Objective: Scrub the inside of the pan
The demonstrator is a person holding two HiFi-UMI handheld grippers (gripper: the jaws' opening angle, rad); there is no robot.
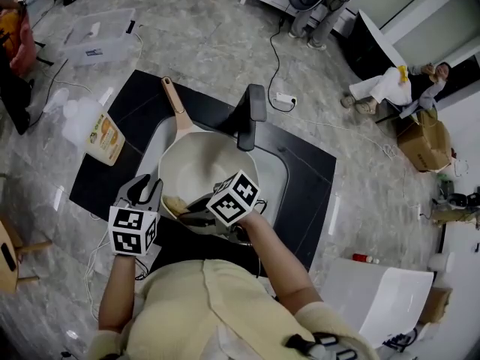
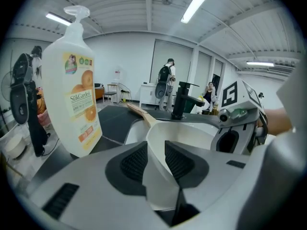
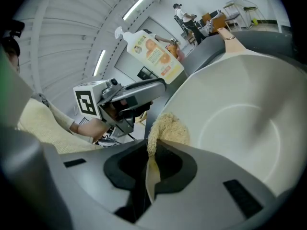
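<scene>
A grey marbled floor (image 1: 210, 36) spreads around a black counter (image 1: 307, 178), and the left gripper view shows a white ribbed ceiling with strip lights overhead. At the far left a clear plastic bin (image 1: 101, 36) with a lid sits on the floor. Nearer, a white soap bottle (image 1: 94, 130) with an orange label stands upright on the counter's left edge. A white sink (image 1: 274, 175) is set into the counter, and the cream pan (image 1: 199, 167) lies in it, its pale wooden handle (image 1: 176, 103) pointing away from the person. The left gripper (image 2: 156, 159) is clamped on the pan's near rim, one pad inside the wall and one outside. Just beside it, the right gripper (image 3: 151, 162) pinches a fuzzy yellow sponge (image 3: 168, 128) tight between its jaws, and the sponge presses against the pan's inner wall near that rim. The pan's inside looks bare and pale. A black faucet (image 1: 251, 115) stands behind the sink. Farther right a person (image 1: 394, 85) sits on the floor beside a cardboard box (image 1: 424, 145).
</scene>
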